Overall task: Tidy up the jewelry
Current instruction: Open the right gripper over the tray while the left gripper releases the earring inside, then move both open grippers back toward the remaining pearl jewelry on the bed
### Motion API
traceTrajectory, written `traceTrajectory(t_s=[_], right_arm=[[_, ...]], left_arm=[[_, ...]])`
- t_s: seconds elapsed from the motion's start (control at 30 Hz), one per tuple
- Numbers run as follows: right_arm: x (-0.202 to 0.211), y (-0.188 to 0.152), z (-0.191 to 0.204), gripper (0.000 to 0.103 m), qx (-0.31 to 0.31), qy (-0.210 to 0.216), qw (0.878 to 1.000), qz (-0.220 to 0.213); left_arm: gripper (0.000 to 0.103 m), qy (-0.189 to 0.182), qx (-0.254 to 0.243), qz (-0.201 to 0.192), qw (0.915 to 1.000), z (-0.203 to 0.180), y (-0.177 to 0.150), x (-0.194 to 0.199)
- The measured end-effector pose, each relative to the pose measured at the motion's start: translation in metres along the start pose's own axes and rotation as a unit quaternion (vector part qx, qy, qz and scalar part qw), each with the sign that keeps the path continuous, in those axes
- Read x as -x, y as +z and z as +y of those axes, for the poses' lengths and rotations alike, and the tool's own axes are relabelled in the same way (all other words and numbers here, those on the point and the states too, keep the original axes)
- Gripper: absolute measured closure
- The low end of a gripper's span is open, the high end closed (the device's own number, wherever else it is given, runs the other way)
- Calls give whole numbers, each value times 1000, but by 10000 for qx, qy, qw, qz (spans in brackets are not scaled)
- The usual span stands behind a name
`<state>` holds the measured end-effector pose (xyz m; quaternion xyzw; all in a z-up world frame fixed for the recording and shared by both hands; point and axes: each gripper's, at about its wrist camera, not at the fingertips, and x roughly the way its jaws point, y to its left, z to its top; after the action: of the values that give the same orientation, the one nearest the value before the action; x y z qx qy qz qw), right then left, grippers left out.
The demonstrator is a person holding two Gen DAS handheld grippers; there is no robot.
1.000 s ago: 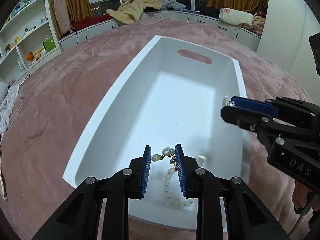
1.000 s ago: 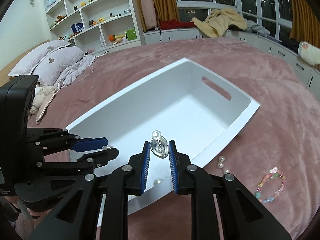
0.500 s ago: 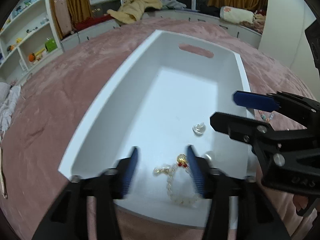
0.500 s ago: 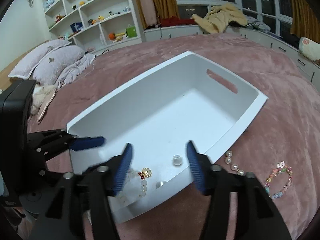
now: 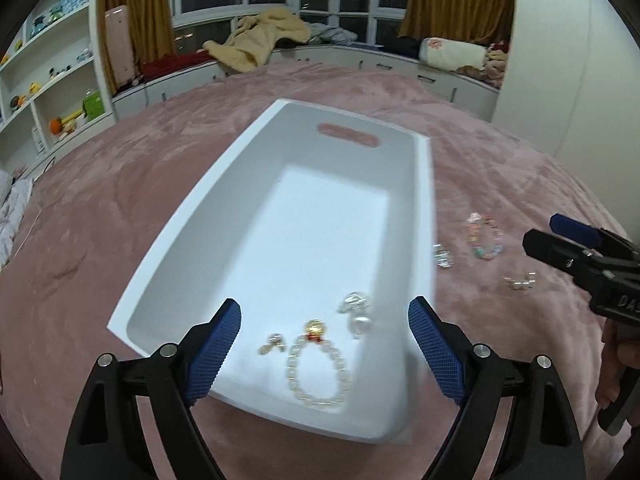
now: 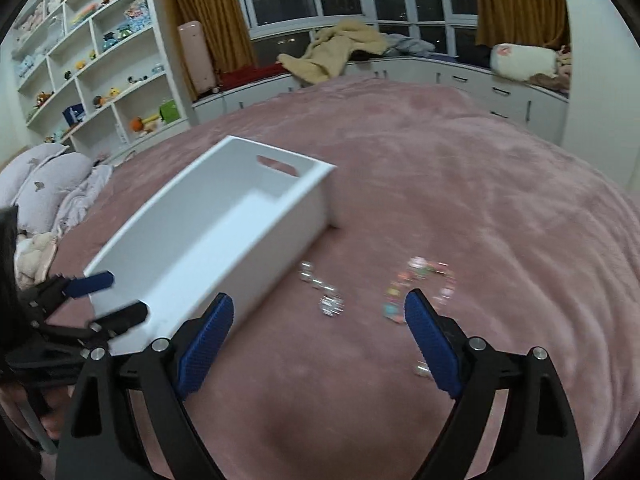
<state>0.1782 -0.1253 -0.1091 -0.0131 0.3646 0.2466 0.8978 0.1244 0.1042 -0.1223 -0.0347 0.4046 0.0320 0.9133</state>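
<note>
Inside, a round pearl bracelet (image 5: 318, 372) lies in the smooth white bin (image 5: 224, 216).

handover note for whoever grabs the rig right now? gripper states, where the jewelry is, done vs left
Left gripper: open, empty, over the near end of the white bin.
Right gripper: open, empty, over the pink bedspread right of the bin.
In the bin: pearl bracelet with a gold charm, a small gold piece, a clear crystal piece with a pearl.
On the bedspread: colourful bead bracelet, a sparkly clear piece, a short clear bead strand, a small piece by the right finger.
Done: three pieces binned. Left: the four on the bedspread, which probably fall to the right gripper.
</note>
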Motion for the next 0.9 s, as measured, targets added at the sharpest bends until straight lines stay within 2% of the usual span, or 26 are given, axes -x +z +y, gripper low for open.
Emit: traceTrajectory(t_s=[0.23, 0.47, 0.7, 0.9], right_arm=[[38, -14, -37, 17, -142, -351, 9993, -63], [62, -28, -66, 17, -220, -575, 9981, -81], [67, -39, -79, 17, -274, -577, 9979, -86], [56, -49, -85, 20, -264, -479, 9985, 13]], left_arm=[[16, -387, -181, -227, 9988, -43, 9, 22], [16, -736, -468, -312, 9957, -92, 16, 26], [16, -942, -618, -260, 9933, -118, 17, 17], [16, -934, -665, -141, 9933, -126, 13, -1]])
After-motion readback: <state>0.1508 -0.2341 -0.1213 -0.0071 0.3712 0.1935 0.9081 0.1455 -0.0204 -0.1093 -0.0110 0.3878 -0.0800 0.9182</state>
